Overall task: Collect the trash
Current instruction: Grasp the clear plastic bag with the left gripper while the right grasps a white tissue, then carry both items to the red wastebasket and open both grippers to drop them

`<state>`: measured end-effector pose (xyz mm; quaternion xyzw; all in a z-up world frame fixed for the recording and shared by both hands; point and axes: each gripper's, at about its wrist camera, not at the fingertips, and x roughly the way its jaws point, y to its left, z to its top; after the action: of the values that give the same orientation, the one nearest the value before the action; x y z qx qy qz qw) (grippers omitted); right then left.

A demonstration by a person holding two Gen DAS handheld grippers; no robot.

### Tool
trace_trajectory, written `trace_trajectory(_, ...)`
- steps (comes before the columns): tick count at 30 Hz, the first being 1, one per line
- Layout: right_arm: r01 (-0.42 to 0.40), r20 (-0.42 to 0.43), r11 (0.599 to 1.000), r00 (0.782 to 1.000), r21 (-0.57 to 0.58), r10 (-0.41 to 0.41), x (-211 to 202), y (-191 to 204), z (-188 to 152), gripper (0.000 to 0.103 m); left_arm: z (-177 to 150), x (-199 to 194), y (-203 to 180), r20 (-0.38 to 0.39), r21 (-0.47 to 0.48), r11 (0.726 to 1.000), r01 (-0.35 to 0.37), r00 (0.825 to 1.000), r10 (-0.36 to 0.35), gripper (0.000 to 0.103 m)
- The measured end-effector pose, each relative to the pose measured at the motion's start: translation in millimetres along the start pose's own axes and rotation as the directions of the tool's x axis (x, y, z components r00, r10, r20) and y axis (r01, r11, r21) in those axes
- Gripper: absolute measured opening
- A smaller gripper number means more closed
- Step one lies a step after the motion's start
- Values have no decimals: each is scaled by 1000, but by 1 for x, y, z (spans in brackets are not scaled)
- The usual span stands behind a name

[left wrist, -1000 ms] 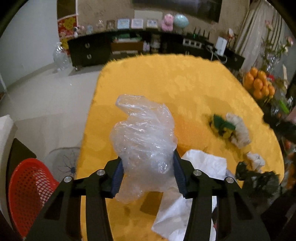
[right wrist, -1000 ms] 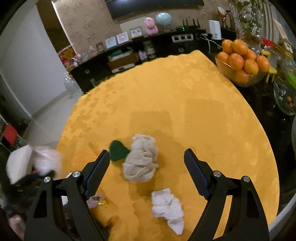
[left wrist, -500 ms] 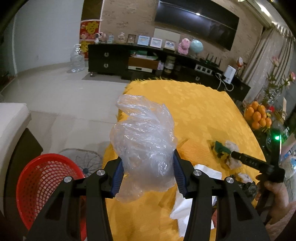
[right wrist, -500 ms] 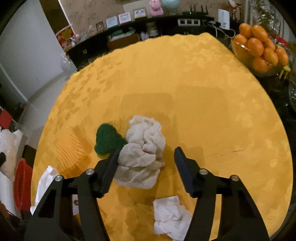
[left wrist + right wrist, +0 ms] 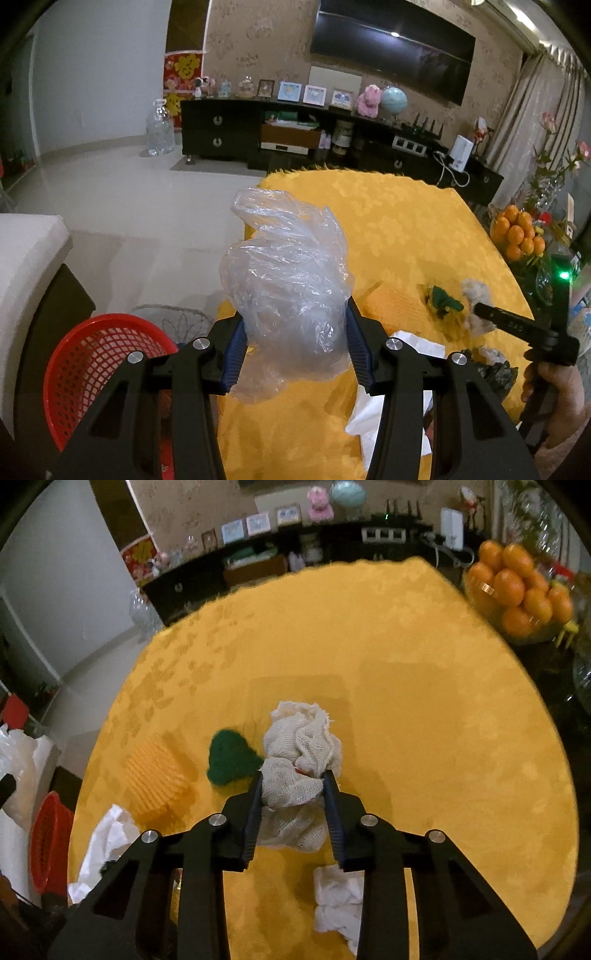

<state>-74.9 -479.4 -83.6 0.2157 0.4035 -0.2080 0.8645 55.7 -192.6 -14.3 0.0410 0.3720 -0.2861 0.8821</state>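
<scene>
My left gripper is shut on a crumpled clear plastic bag and holds it above the near left edge of the yellow table. A red mesh basket stands on the floor below and to the left. My right gripper is shut on a bunched white gauze cloth in the middle of the table. A green scrubber lies just left of the cloth. A crumpled white tissue lies under the right gripper.
A yellow ribbed cup and white paper lie at the table's left. A bowl of oranges stands at the far right. A black sideboard lines the back wall. A white seat is left of the basket.
My right gripper has come down and closed on the gauze cloth. My left gripper has lifted and swung left with the plastic bag, so the red basket shows more fully.
</scene>
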Motion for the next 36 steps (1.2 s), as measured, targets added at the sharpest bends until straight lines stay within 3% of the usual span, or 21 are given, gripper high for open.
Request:
trace_trajectory(10, -13, 164, 1000, 986, -13, 15, -52, 10, 11, 31, 7, -22, 5, 86, -8, 998, -56, 995, 56, 46)
trace_trajectory(23, -96, 219, 984, 967, -151, 128, -79, 73, 12, 31, 6, -40, 39, 108, -77, 986, -146, 982, 154, 46)
trace_trajectory(36, -189, 175, 934, 952, -304, 250, -79, 154, 0, 31, -13, -81, 92, 122, -137, 934, -329, 930, 345, 46)
